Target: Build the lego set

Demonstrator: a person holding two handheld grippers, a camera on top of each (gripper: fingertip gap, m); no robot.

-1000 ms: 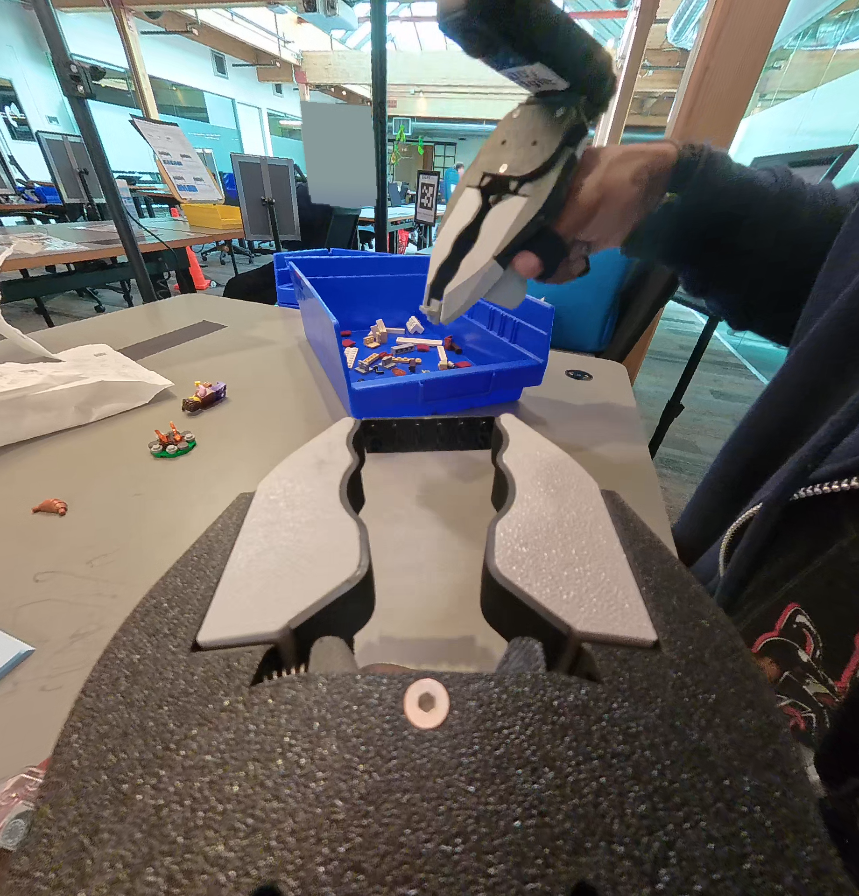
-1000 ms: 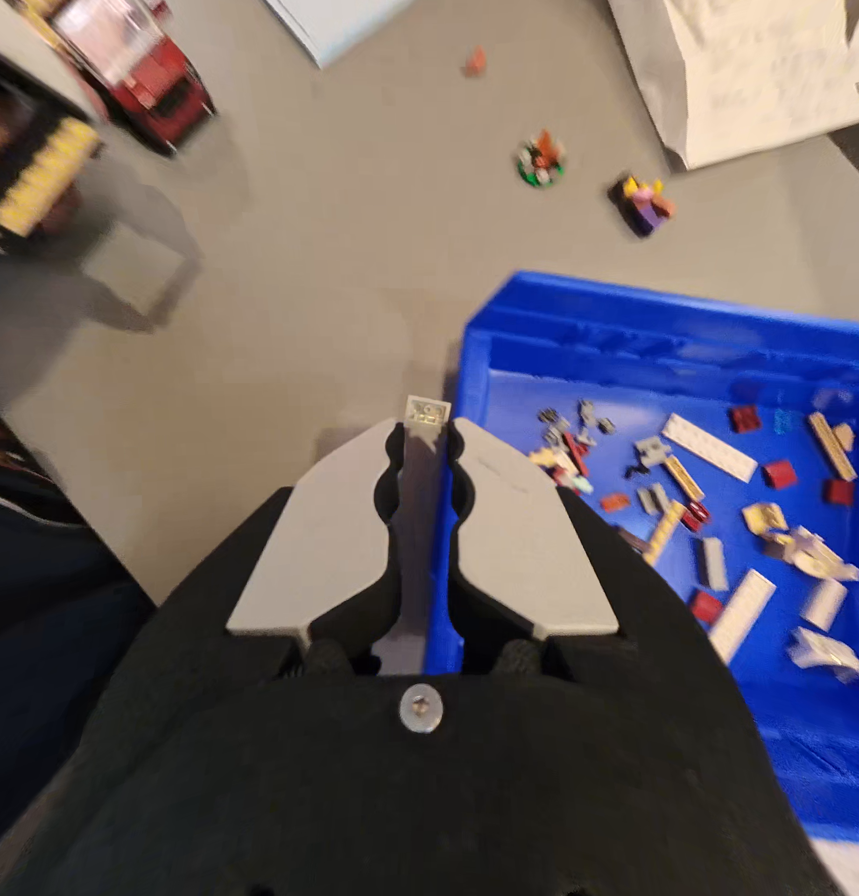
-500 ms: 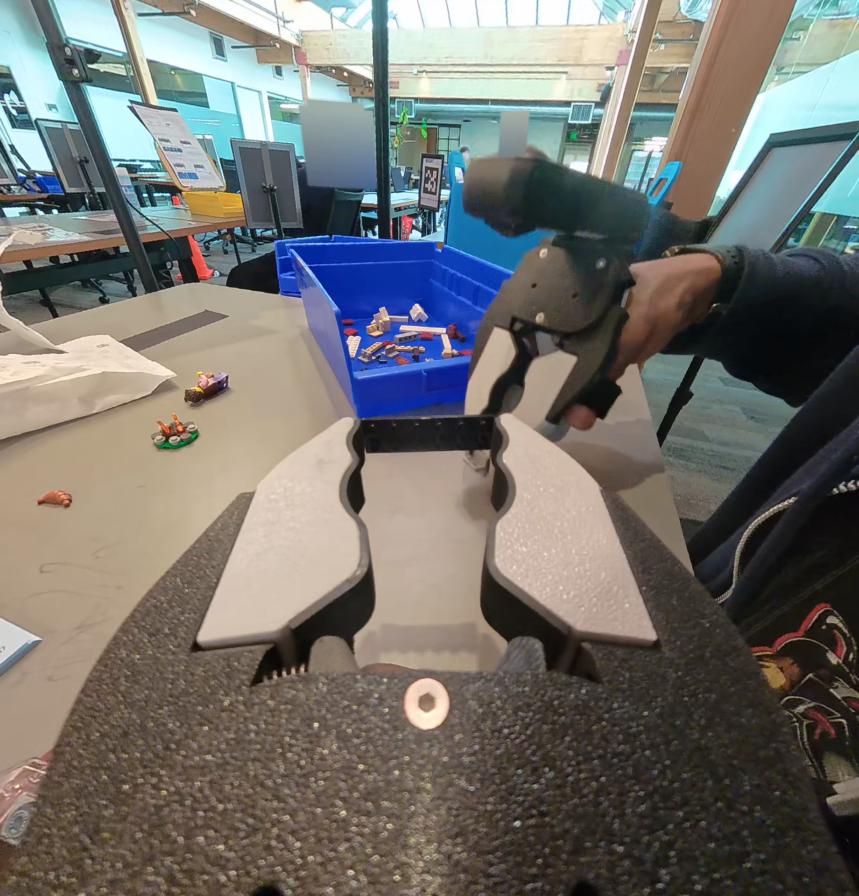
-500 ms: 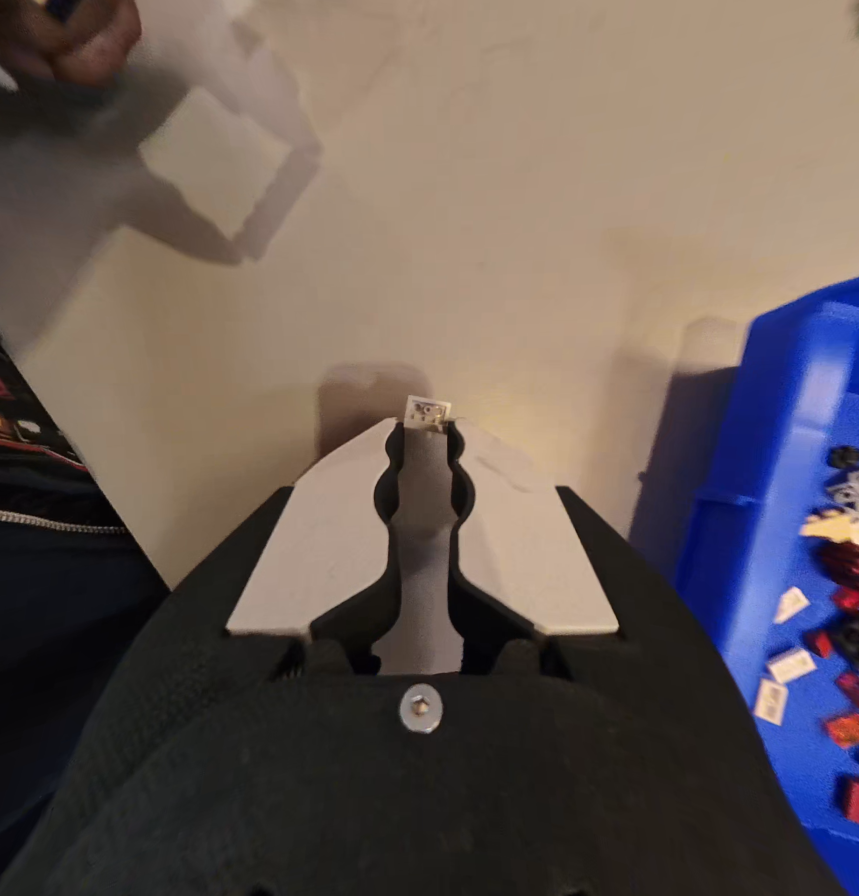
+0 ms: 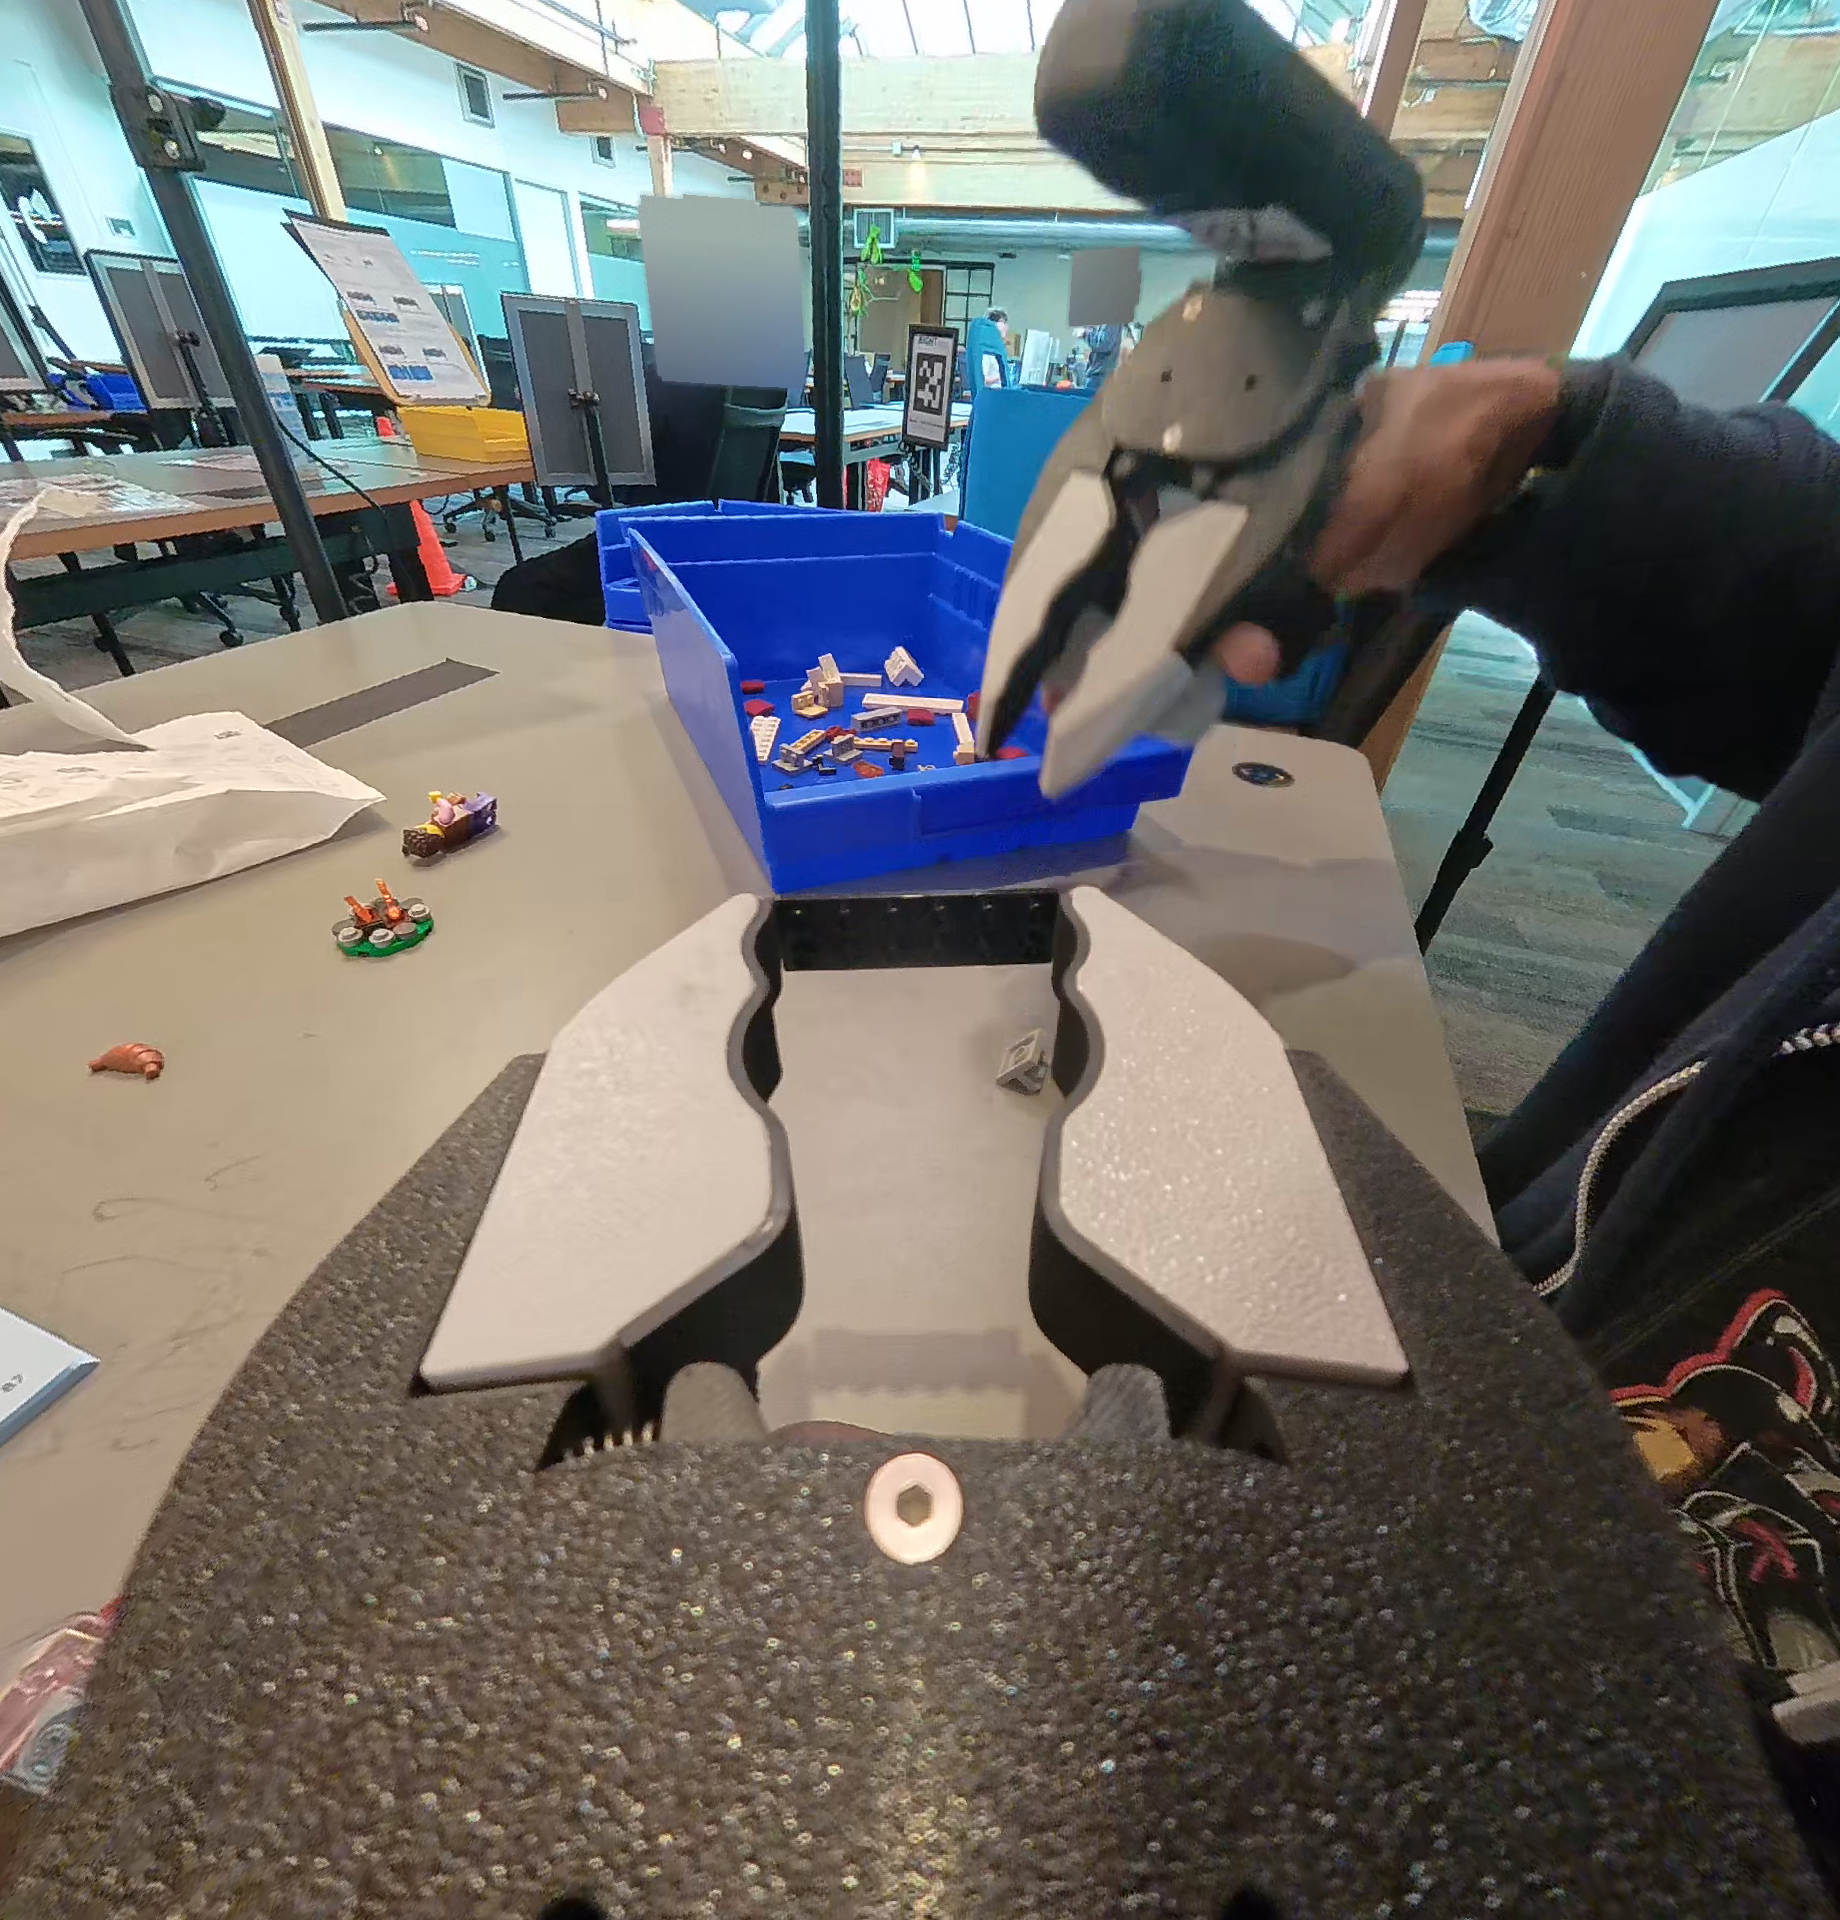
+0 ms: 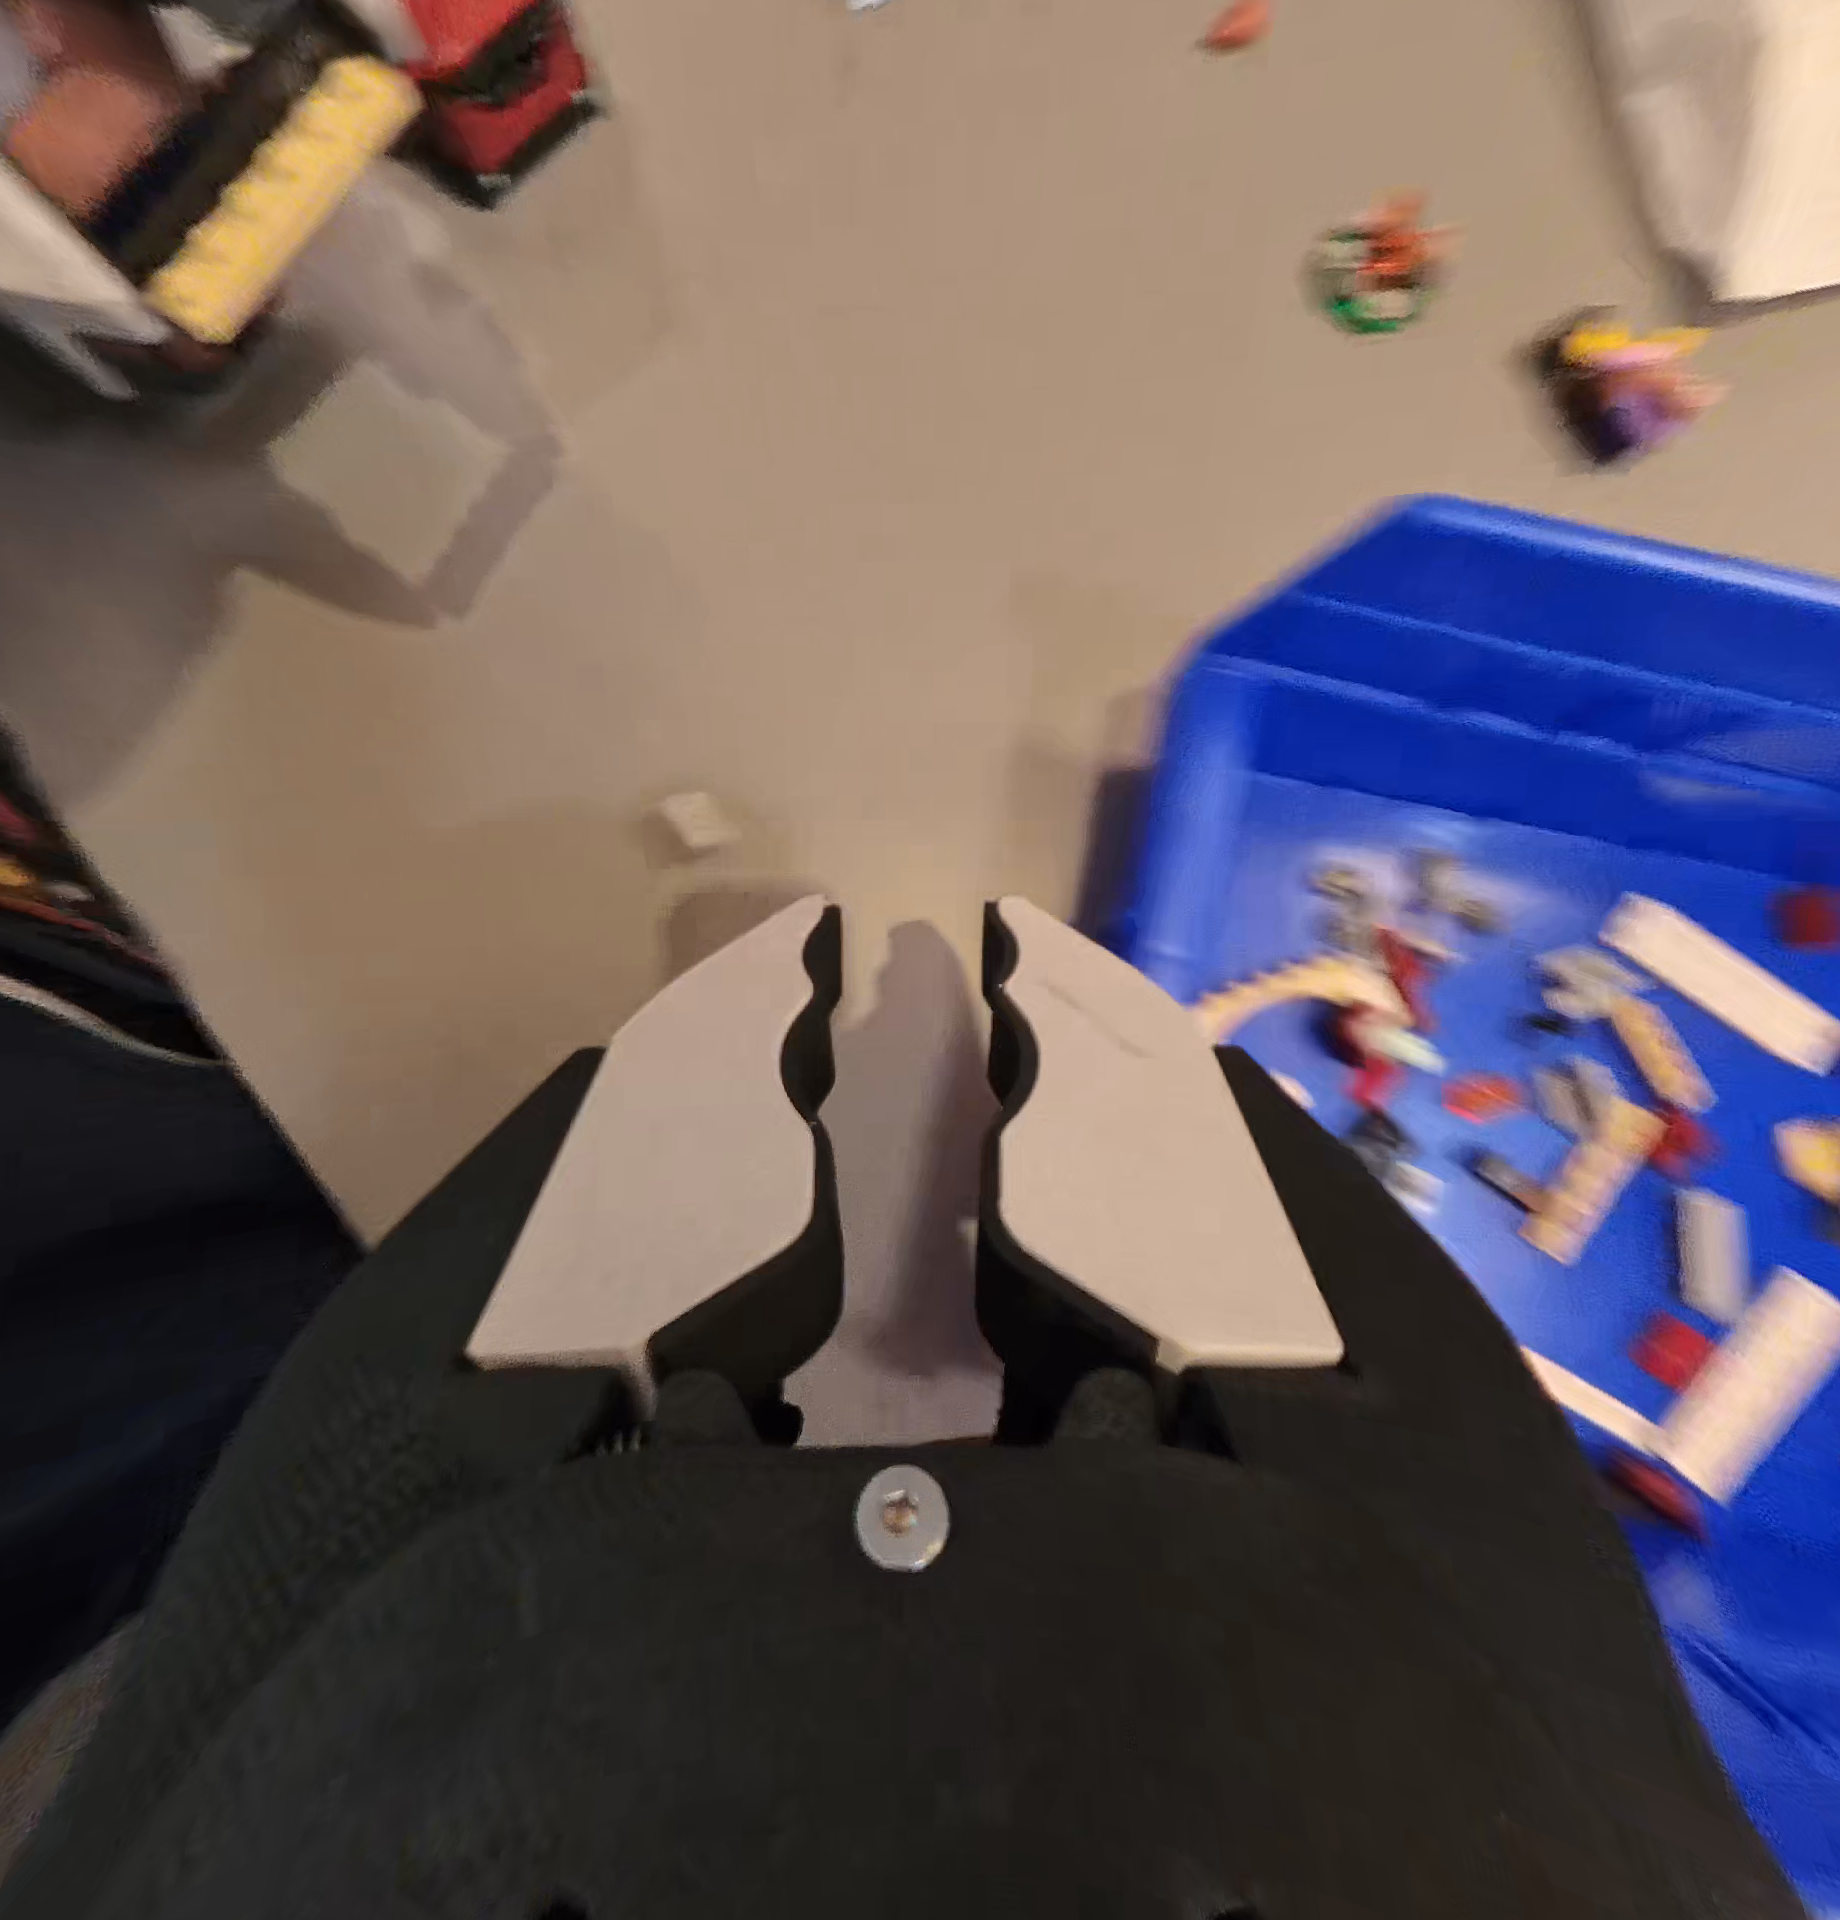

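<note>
My left gripper (image 5: 914, 930) is shut on a black studded plate (image 5: 914, 928), which spans the gap between its two pads just above the grey table (image 5: 480, 1091). My right gripper (image 6: 911, 914) is open and empty. It hovers over the table beside the blue bin (image 6: 1518, 665). In the left wrist view it (image 5: 1028, 764) hangs over the near right corner of the bin (image 5: 843, 821). A small grey brick (image 5: 1022, 1062) lies loose on the table by my left gripper's right finger. In the right wrist view it (image 6: 692, 821) is just ahead of the fingers and to their left.
The bin holds several loose tan, white, grey and red bricks (image 5: 854, 717). A white paper bag (image 5: 116, 821), a small purple build (image 5: 448, 823), a green round build (image 5: 383, 923) and a brown piece (image 5: 126, 1060) lie to the left. The table's edge runs close on the right. The left gripper's tips are roughly 15 cm from the right gripper's. The green round build (image 5: 383, 923) is about equally far from each gripper, around 25 cm. The right camera catches it too, in the right wrist view (image 6: 1355, 256).
My right gripper set the small grey brick down on the table, opened, and rose back toward the bin. My left gripper has kept still with the black plate.
</note>
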